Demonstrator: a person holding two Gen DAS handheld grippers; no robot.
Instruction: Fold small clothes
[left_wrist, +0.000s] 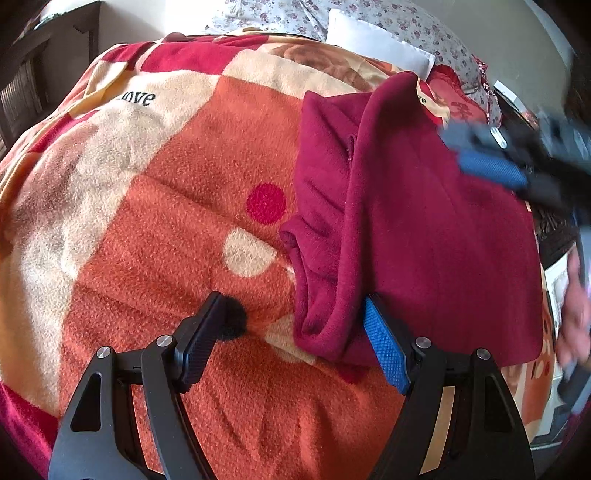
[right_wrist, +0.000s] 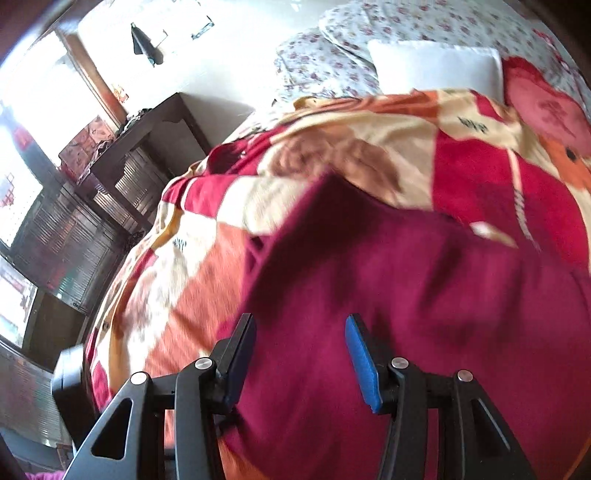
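A maroon garment (left_wrist: 424, 229) lies folded on the orange, red and cream blanket (left_wrist: 166, 206); one sleeve (left_wrist: 314, 221) is bunched along its left side. My left gripper (left_wrist: 295, 314) hovers open at the garment's near left corner. Its blue pad (left_wrist: 384, 347) is against the folded edge and its black finger (left_wrist: 207, 332) is over bare blanket. My right gripper (left_wrist: 484, 166) shows as a blur over the garment's far right part. In the right wrist view the right gripper (right_wrist: 300, 325) stands open above the maroon garment (right_wrist: 406, 295), with nothing between its pads.
A white pillow (left_wrist: 376, 44) and a floral sheet (right_wrist: 424, 22) lie at the head of the bed. A dark wooden cabinet (right_wrist: 122, 192) stands by the window to the left of the bed. A person's hand (left_wrist: 576, 295) is blurred at the bed's right edge.
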